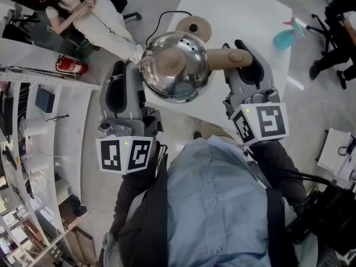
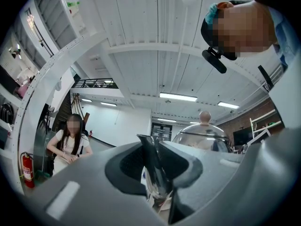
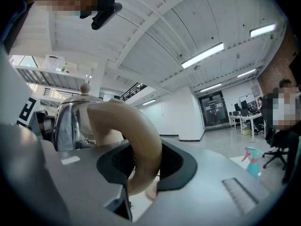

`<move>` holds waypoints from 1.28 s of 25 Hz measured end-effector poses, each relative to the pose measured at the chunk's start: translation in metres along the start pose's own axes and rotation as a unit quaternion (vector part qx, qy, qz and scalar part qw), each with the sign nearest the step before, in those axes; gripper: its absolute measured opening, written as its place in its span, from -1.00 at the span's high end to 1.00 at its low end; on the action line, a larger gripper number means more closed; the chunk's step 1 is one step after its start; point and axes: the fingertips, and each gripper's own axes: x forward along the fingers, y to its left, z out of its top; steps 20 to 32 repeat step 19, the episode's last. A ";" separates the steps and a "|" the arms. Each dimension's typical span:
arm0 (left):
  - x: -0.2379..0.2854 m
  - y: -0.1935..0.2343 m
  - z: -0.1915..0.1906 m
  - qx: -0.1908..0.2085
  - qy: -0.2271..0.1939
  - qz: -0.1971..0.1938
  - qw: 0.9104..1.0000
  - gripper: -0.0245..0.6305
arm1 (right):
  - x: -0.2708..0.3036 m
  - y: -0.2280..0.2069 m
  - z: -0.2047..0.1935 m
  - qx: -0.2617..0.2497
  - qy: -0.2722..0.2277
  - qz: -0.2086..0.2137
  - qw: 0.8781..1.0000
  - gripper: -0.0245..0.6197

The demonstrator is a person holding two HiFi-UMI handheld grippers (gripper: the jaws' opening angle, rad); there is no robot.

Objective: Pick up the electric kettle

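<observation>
Closest, a person's light blue shirt (image 1: 217, 204) is filling the bottom of the frame. Above it, the grey left tongs (image 1: 127, 74) are pinching the thin shiny spout (image 2: 155, 168) of the round silver electric kettle (image 1: 175, 65). The grey right tongs (image 1: 245, 57) are squeezing its curved tan handle (image 3: 136, 140). The kettle is hanging in the upper middle of the frame, over the edge of the white table (image 1: 250, 15), just below its round tan base (image 1: 193, 26) in the picture.
</observation>
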 end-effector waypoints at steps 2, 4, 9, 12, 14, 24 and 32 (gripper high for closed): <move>0.001 0.000 -0.001 0.000 0.001 -0.002 1.000 0.68 | 0.000 -0.001 0.000 0.001 -0.001 -0.002 1.000 0.52; 0.001 0.000 -0.002 0.000 0.001 -0.003 1.000 0.68 | 0.001 -0.001 -0.001 0.001 -0.001 -0.003 1.000 0.52; 0.002 0.000 -0.002 0.001 0.001 -0.002 1.000 0.67 | 0.000 -0.001 -0.002 0.000 0.000 -0.002 1.000 0.52; 0.002 0.000 -0.002 0.001 0.001 -0.002 1.000 0.67 | 0.000 -0.001 -0.002 0.000 -0.001 -0.003 1.000 0.52; 0.002 0.000 -0.003 0.001 0.002 -0.004 1.000 0.67 | 0.000 -0.001 -0.003 0.001 -0.001 -0.004 1.000 0.52; 0.003 0.001 -0.006 0.000 0.004 -0.006 1.000 0.67 | 0.001 -0.002 -0.005 0.000 0.000 -0.006 1.000 0.52; 0.003 0.001 -0.006 0.000 0.004 -0.006 1.000 0.67 | 0.001 -0.002 -0.005 0.000 0.000 -0.006 1.000 0.52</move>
